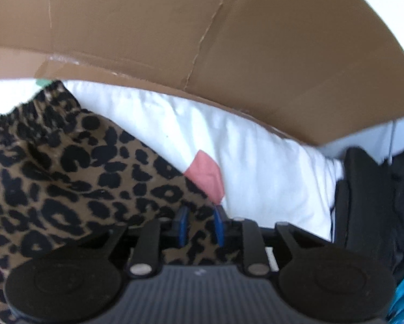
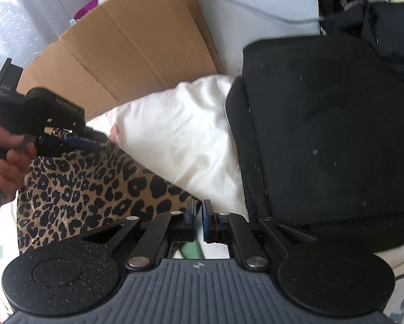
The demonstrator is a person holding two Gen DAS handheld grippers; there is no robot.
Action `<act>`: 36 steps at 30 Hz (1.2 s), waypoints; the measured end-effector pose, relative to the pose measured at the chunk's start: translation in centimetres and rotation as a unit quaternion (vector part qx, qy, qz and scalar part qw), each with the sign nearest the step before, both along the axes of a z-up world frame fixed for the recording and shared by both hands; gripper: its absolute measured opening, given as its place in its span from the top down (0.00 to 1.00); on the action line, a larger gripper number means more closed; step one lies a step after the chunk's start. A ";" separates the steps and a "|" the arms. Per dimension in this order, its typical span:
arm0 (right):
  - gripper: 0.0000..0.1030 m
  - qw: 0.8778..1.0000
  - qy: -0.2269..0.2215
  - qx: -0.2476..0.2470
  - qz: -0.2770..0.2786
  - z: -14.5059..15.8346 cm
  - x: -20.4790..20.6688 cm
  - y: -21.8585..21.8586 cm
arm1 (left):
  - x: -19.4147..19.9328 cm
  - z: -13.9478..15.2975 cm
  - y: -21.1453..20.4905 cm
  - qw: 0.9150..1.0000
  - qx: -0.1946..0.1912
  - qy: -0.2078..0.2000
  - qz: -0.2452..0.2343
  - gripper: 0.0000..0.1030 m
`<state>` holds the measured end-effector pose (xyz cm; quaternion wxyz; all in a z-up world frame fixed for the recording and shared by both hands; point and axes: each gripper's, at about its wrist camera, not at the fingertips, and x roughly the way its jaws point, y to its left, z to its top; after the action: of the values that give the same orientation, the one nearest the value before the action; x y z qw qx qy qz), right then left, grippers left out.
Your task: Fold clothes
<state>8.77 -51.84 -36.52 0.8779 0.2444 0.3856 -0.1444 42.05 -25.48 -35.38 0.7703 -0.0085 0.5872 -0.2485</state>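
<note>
Leopard-print garment [image 1: 66, 167] cut off at left edge, cardboard [image 1: 202, 40] motion-blurred

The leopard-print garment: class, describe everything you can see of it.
The leopard-print garment is thin tan fabric with black spots and a gathered elastic band along one edge. It lies rumpled on white bedding. The left gripper has fabric between its fingers; the right gripper pinches another corner, jaws nearly closed.

White bedding [image 2: 180, 135] below; flattened cardboard [image 2: 137, 46] leaning behind; black cushion [image 2: 323, 135] right.
</note>
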 end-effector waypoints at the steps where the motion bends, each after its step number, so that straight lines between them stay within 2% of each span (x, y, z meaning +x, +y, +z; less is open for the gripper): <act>1: 0.97 1.000 -0.004 -0.004 0.000 0.3 0.0 0.0 | -0.3 0.3 0.2 1.000 0.004 -0.007 -0.009 0.72; 6: 0.97 0.999 -0.030 -0.018 0.012 1.5 0.4 0.8 | -1.9 0.8 0.4 0.998 0.015 -0.029 -0.059 0.58; 8: 0.96 0.999 -0.035 -0.023 0.025 1.8 0.8 1.4 | -2.7 0.5 -0.2 0.996 0.020 -0.039 -0.082 0.49; 12: 0.96 0.997 -0.037 -0.025 0.054 1.9 1.7 2.7 | -3.9 -0.3 -1.3 0.991 0.030 -0.056 -0.118 0.48; 17: 0.95 0.996 -0.022 -0.022 0.085 1.2 3.0 4.2 | -4.1 -1.5 -1.8 0.990 0.037 -0.057 -0.120 0.46; 18: 0.94 0.996 -0.019 -0.022 0.088 1.0 3.2 4.3 | -4.0 -1.7 -2.0 0.990 0.037 -0.060 -0.119 0.45; 19: 0.86 0.996 -0.015 -0.021 0.089 0.8 3.3 4.4 | -3.9 -1.9 -2.1 0.990 0.037 -0.062 -0.117 0.43; 20: 0.81 0.996 -0.010 -0.019 0.087 0.5 3.5 4.3 | -3.7 -1.9 -2.2 0.991 0.037 -0.063 -0.115 0.42; 26: 0.77 0.997 0.027 -0.024 0.063 -1.1 4.8 3.2 | -2.6 -1.8 -2.7 0.992 0.035 -0.072 -0.099 0.42; 36: 0.77 0.997 0.040 -0.034 0.055 -1.9 4.4 2.5 | -0.2 -0.4 -2.2 0.991 0.037 -0.085 -0.093 0.46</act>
<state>13.15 -49.37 -38.43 0.8759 0.1872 0.4285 -0.1187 41.89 -27.67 -35.82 0.7906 0.0955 0.5267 -0.2973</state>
